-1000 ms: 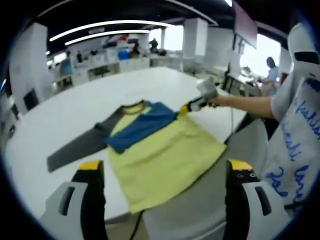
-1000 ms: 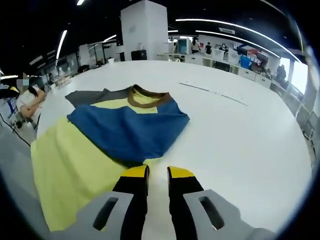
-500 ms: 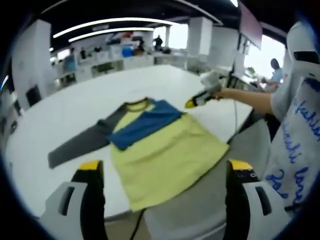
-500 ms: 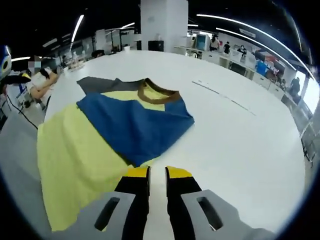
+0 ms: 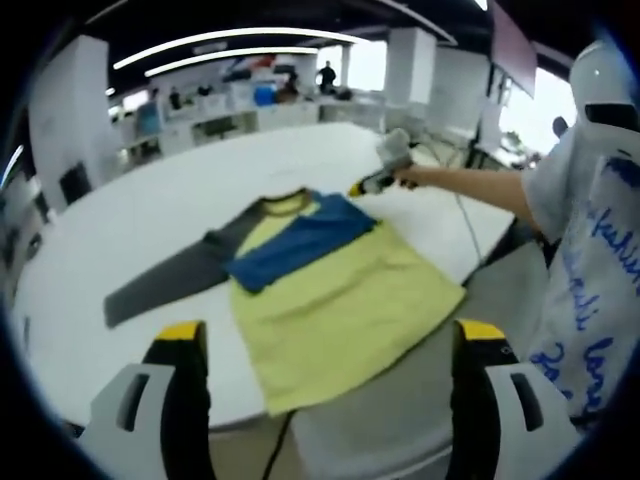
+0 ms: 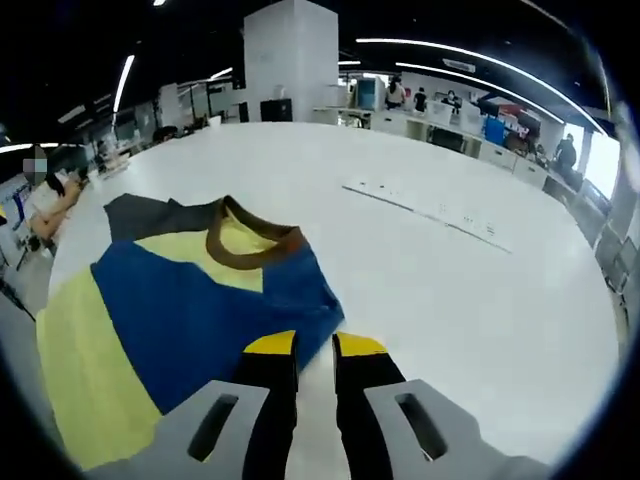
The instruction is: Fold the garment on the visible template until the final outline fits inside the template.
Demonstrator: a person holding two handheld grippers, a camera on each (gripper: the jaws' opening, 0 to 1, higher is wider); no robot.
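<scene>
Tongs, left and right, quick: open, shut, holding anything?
Left tongs: open, holding nothing.
Right tongs: nearly shut, nothing between them, above the shirt's blue sleeve edge.

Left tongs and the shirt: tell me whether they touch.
Apart. The left gripper view shows the left tongs open wide, held off the table edge above the shirt, short of its hem.
</scene>
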